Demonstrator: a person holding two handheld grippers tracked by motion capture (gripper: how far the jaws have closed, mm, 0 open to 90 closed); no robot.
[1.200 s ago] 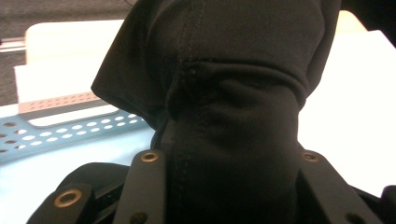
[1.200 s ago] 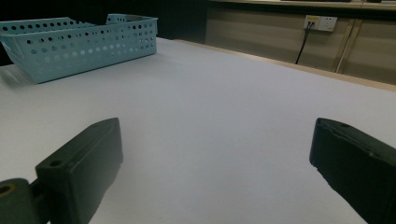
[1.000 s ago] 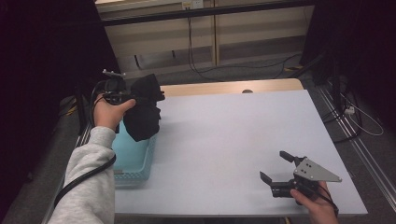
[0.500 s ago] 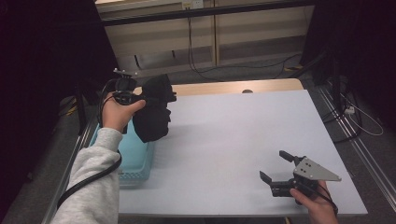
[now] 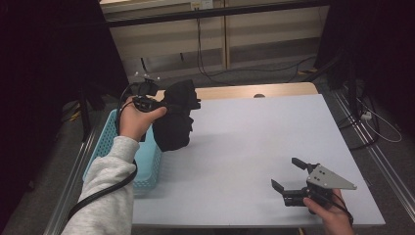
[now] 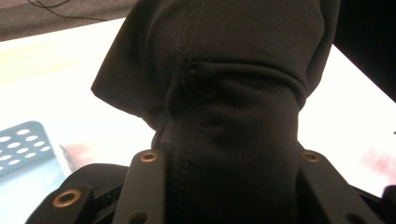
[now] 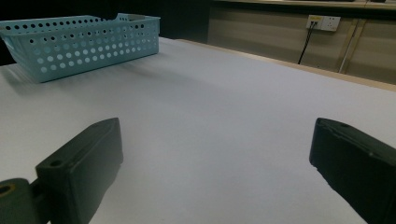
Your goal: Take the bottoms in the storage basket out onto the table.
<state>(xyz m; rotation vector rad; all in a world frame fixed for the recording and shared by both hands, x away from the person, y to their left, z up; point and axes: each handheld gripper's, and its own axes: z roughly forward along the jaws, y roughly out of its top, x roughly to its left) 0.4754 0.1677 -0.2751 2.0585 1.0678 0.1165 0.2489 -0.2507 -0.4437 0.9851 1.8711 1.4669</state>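
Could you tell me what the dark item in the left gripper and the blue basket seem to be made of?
The dark item looks like soft matte black fabric: it folds and shows a stitched seam. The blue basket looks like moulded plastic, with smooth, thin walls and rows of round holes.

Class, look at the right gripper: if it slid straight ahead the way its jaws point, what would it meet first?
Probably the blue basket; before that the right gripper faces bare table. Depth is uncertain.

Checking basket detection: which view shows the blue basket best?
The right gripper view: the blue basket sits unobstructed at the table's far corner, its perforated walls and rim sharp. In the high view the person's sleeve and the black cloth held by the left gripper cover part of it. The left gripper view catches just one corner.
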